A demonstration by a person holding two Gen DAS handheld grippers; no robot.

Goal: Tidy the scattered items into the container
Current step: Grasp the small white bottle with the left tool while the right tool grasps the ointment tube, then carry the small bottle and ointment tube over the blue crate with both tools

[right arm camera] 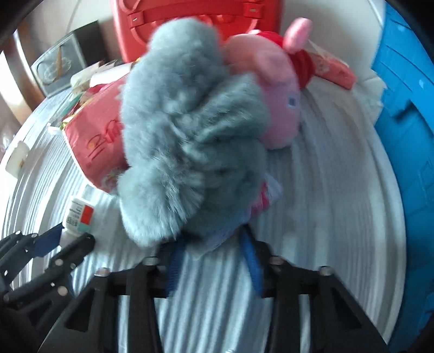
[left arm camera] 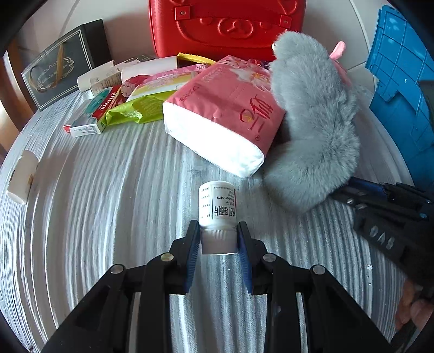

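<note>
The small white pill bottle (left arm camera: 217,217) lies on its side on the pale ribbed desk (left arm camera: 108,203), cap toward the camera, and the left gripper (left arm camera: 218,239) has its jaws clamped on that cap, one blue pad on each side. From the right wrist view the same bottle (right arm camera: 77,217) shows at the tip of the left gripper (right arm camera: 65,239), low on the left.

Just past those jaws and a touch to the right sits the pink tissue pack (left arm camera: 225,114), white end facing us. Leaning on it, the grey fluffy slipper (left arm camera: 312,122); the right gripper (right arm camera: 214,244) has its jaws pinched narrow on the slipper's (right arm camera: 190,141) near edge, blue pads half buried in fur. Behind the slipper, ahead of the right jaws, lies a pink plush pig (right arm camera: 279,89).

Farther out beyond the left jaws: a green packet (left arm camera: 130,108), a red medicine box (left arm camera: 108,104), a dark gift box (left arm camera: 62,68) and a red case (left arm camera: 227,24) at the back. Far right, the blue container (left arm camera: 401,81). Far left, another white bottle (left arm camera: 21,176) on its side.
</note>
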